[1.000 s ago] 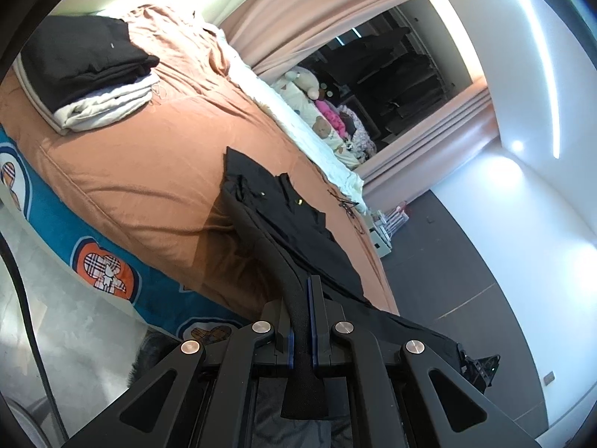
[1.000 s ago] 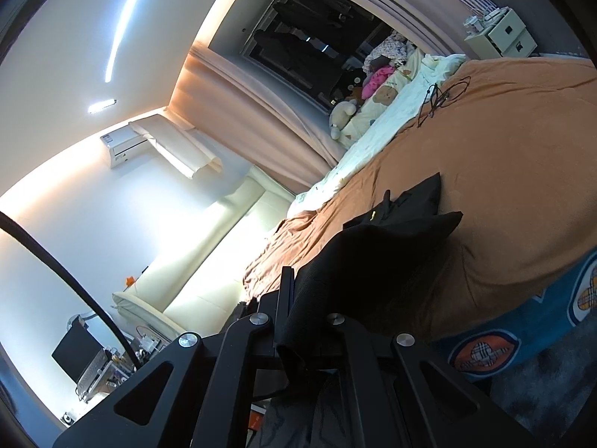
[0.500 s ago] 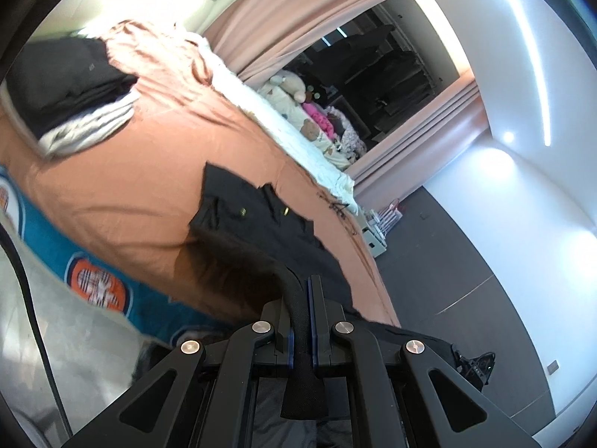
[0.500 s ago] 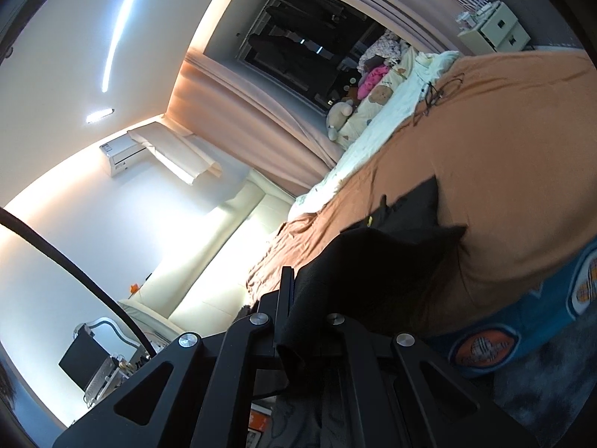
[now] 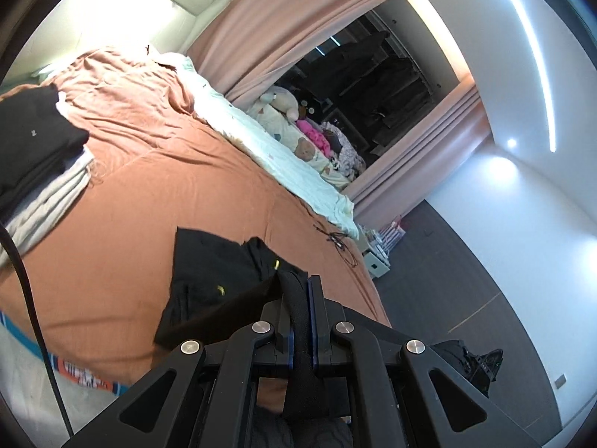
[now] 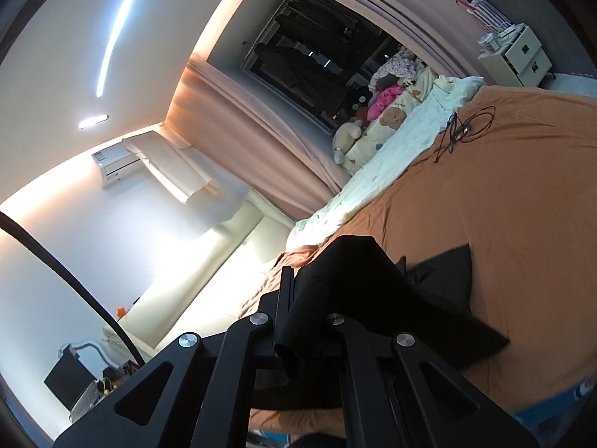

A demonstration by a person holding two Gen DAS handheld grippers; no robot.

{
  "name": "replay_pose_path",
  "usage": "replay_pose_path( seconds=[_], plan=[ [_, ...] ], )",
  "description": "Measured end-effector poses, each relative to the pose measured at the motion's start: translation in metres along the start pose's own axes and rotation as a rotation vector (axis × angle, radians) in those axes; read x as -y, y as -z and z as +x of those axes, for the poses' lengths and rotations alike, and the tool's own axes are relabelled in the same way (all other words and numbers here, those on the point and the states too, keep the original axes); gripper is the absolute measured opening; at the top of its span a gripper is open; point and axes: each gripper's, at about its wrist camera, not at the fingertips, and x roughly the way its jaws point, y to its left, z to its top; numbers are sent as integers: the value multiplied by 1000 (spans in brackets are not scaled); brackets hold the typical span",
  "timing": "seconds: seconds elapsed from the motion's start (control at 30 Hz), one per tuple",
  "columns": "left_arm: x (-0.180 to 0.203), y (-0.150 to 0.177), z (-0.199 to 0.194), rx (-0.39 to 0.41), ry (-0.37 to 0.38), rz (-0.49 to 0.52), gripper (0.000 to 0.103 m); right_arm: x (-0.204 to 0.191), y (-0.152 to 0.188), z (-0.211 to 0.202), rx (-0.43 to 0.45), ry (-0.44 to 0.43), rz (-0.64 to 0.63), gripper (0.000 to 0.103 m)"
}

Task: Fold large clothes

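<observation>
Both hand-held grippers are advancing over the bed (image 5: 123,201) compared with a second ago. The left hand-held gripper (image 5: 301,291) is pinching a fold of the black garment (image 5: 209,272); the right hand-held gripper (image 6: 294,283) is likewise clamping its edge. The garment is now lying further onto the orange cover, near the folded stack (image 5: 33,149).

Matt black cloth garment (image 5: 209,268), rumpled orange cotton bedspread (image 5: 149,186)
</observation>
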Motion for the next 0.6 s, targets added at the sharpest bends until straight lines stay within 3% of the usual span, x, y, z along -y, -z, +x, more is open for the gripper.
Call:
replay_pose_path(
  seconds=[0.23,0.6],
  plan=[
    [-13,-35,59,-21,-49,-10,6,18,-27,68,-33,39,0,0],
    [-67,-67,165,-88,-126,-61,6,50,-53,164,-93,131,29,0]
  ],
)
